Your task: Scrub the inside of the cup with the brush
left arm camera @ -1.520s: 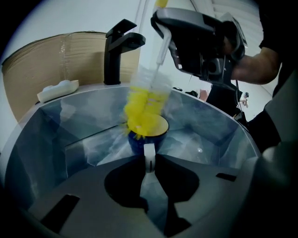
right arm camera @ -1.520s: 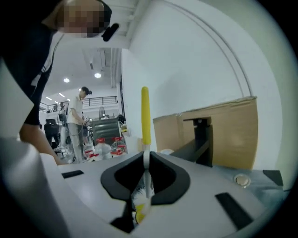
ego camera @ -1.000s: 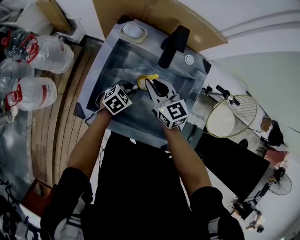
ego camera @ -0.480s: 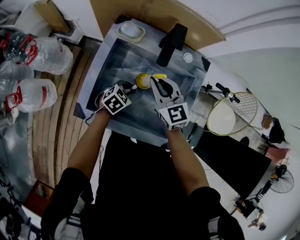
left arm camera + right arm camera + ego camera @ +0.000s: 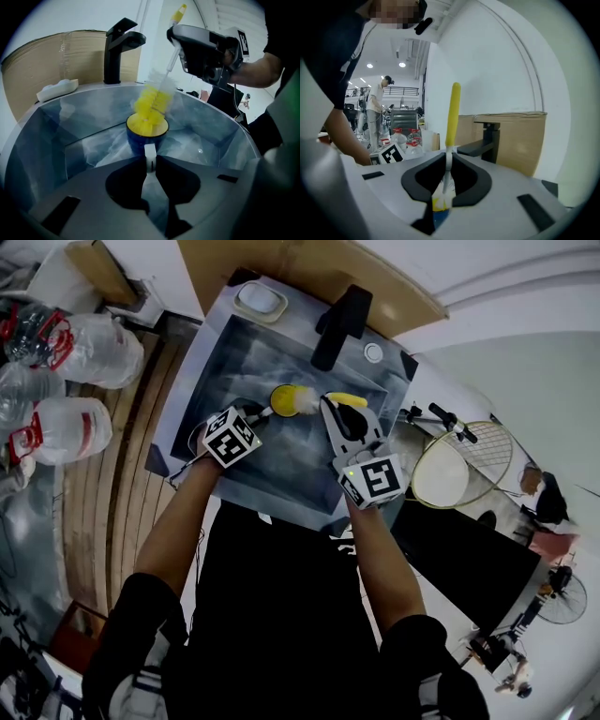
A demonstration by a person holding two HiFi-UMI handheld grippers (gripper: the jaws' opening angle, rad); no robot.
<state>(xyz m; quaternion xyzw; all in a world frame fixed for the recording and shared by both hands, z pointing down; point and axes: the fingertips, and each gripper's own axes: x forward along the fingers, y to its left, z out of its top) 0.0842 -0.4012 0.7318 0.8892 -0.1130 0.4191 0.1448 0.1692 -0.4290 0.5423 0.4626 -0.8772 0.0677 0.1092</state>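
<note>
Cup (image 5: 146, 137) low in sink (image 5: 70, 140), left hand-held gripper (image 5: 149, 161) clamped on its white handle (image 5: 149, 151). Likely rigid, light, wet-slick; may twist about handle. Brush (image 5: 152, 101): soft bristles at cup mouth, thin stem pinched by right hand-held gripper (image 5: 448, 161); probably flexes.

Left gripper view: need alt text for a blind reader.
A yellow bristle brush on a white stem dips its tip into a blue cup with a yellow inside, most of the head above the rim. The left claw grips the cup by its near side inside a steel sink; the right claw holds the stem. A black faucet stands behind.
</note>
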